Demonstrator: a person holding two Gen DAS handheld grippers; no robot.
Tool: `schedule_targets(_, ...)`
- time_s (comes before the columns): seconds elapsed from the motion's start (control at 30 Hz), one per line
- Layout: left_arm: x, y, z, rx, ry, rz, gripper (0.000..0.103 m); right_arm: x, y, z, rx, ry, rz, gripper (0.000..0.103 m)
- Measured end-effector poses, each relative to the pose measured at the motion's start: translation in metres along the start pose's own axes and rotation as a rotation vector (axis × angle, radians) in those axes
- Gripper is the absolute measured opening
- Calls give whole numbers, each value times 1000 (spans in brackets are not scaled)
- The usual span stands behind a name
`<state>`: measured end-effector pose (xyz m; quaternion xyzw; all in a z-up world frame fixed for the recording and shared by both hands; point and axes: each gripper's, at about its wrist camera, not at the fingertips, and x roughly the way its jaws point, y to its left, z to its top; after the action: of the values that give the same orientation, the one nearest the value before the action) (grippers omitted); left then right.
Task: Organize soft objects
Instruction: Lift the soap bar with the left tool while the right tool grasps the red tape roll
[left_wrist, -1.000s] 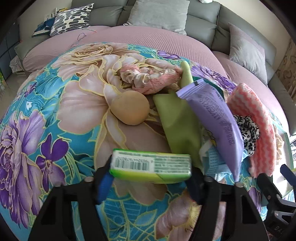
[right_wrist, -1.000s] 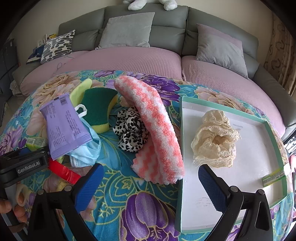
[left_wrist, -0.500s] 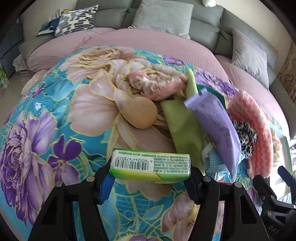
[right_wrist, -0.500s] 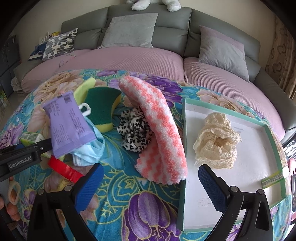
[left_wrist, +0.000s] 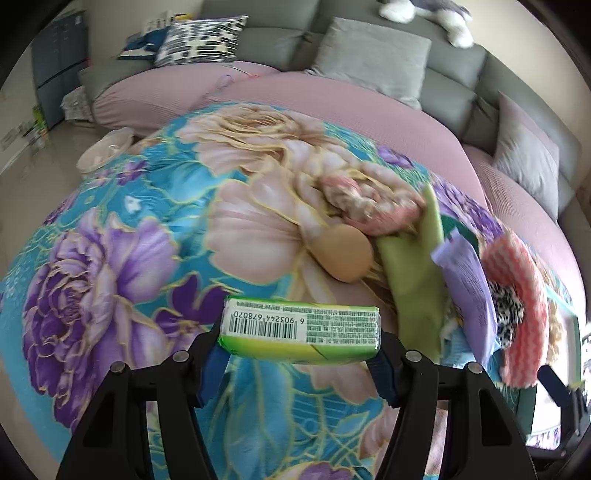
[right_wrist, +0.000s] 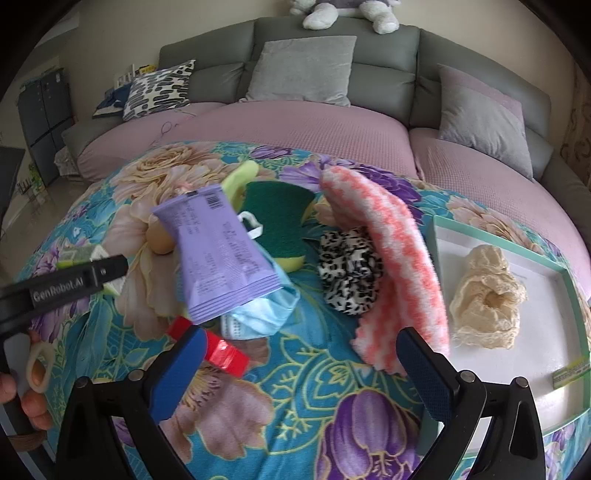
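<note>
- Green packet (left_wrist: 301, 328), barcode side up, is clamped across its short ends between the blue pads of the left gripper (left_wrist: 299, 354); jaws stand part-way apart, set by the packet's length. It hangs clear above the floral blanket (left_wrist: 110, 258).
- Right gripper (right_wrist: 301, 369): jaws wide apart, nothing between them, poised over the blanket in front of the pile.
- Pile, left to right in the right wrist view: purple pouch (right_wrist: 218, 254) lying on a light-blue mask (right_wrist: 262, 314), green sponge (right_wrist: 280, 218), leopard scrunchie (right_wrist: 349, 271), pink-and-white cloth (right_wrist: 391, 266) with its edge just beside the tray.
- White tray (right_wrist: 554, 387) with teal rim holds a cream lace scrunchie (right_wrist: 487, 299).
- Judgement: step in hand is carrying the packet; destination is likely the tray, though not certain.
- To do it well: keep squeeze even so the packet does not bow or slip, pass above the upright pouch, set it flat on bare tray floor beside the lace piece, then release.
- Risk: left arm crossing the right gripper; hold the right one back.
</note>
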<state>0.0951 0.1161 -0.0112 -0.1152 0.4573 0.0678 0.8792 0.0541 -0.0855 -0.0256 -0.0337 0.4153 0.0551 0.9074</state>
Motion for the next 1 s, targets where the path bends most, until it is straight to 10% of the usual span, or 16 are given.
schedule_targets(1.0,3,24,2,-48,14,36,67,34,50,-14,-43,26,24,93)
